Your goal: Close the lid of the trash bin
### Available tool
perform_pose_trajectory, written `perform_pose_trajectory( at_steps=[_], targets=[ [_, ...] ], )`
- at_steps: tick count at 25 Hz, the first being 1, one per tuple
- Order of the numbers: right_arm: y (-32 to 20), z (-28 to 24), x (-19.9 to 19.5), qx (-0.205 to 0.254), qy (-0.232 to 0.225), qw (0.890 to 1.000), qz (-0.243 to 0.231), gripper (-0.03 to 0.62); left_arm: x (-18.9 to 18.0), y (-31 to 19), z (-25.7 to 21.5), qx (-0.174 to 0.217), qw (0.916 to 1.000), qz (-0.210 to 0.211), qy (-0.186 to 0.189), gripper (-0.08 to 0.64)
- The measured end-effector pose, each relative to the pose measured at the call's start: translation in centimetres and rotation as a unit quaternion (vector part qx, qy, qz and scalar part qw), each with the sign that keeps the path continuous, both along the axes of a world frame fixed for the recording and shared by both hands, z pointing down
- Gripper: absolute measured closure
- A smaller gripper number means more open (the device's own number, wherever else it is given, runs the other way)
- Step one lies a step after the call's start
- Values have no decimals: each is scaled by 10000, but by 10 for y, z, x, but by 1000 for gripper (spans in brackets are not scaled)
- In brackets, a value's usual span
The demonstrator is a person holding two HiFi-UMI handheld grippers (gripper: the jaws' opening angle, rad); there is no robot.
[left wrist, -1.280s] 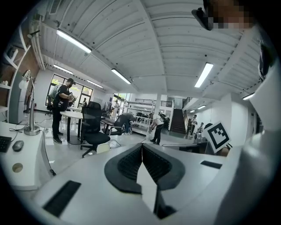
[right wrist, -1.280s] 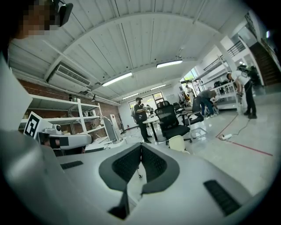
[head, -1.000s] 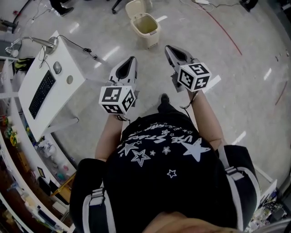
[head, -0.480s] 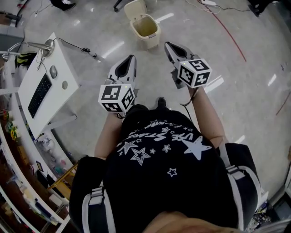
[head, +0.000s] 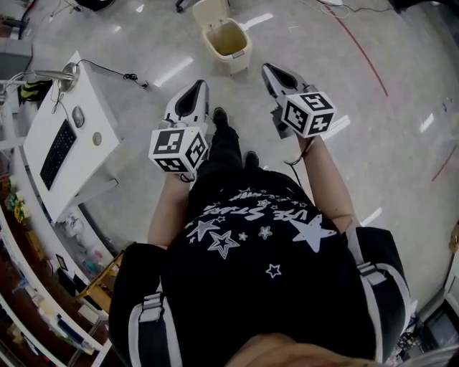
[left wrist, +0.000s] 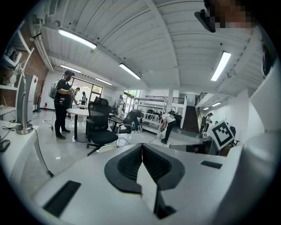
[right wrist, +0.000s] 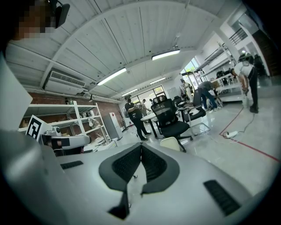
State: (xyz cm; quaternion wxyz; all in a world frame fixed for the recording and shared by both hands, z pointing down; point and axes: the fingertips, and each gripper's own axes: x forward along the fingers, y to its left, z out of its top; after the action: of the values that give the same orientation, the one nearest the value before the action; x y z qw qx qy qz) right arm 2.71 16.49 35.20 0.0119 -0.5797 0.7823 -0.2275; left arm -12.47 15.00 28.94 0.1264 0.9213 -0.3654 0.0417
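Note:
A cream trash bin (head: 228, 45) stands on the floor ahead of me, its lid (head: 212, 13) swung up and back so the inside shows. My left gripper (head: 196, 87) is held out below and left of the bin, jaws shut and empty. My right gripper (head: 270, 70) points toward the bin from the right, also shut and empty. Both are apart from the bin. In the right gripper view the raised lid (right wrist: 170, 143) peeks over the shut jaws (right wrist: 140, 146). The left gripper view shows its shut jaws (left wrist: 142, 146) and a cream edge, probably the lid (left wrist: 106, 148), beyond them.
A white desk (head: 68, 136) with a keyboard (head: 56, 153), mouse and lamp stands at my left. My foot (head: 219, 118) steps forward between the grippers. A black office chair (right wrist: 174, 119) stands behind the bin. A red line (head: 362, 51) crosses the glossy floor at right.
I have walked forward: the bin sits slightly nearer the grippers, and one leg has swung out ahead between them. Both grippers stay shut and held out.

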Motion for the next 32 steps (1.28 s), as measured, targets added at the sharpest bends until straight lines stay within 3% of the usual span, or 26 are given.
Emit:
perform_pose_trajectory(
  at_steps=[18,25,32],
  targets=[
    [-157,-12,40,-184,123,9983,535,584,34,-179,3,-157,9990,404,149,548],
    [-229,-18,21,-175,191,9980,576,584,24,-246,4,-181,9983,506,206,548],
    [-269,-11,14,-296,258,9975,596,584,17,-292,7,-168,9983,486,269,548]
  ],
)
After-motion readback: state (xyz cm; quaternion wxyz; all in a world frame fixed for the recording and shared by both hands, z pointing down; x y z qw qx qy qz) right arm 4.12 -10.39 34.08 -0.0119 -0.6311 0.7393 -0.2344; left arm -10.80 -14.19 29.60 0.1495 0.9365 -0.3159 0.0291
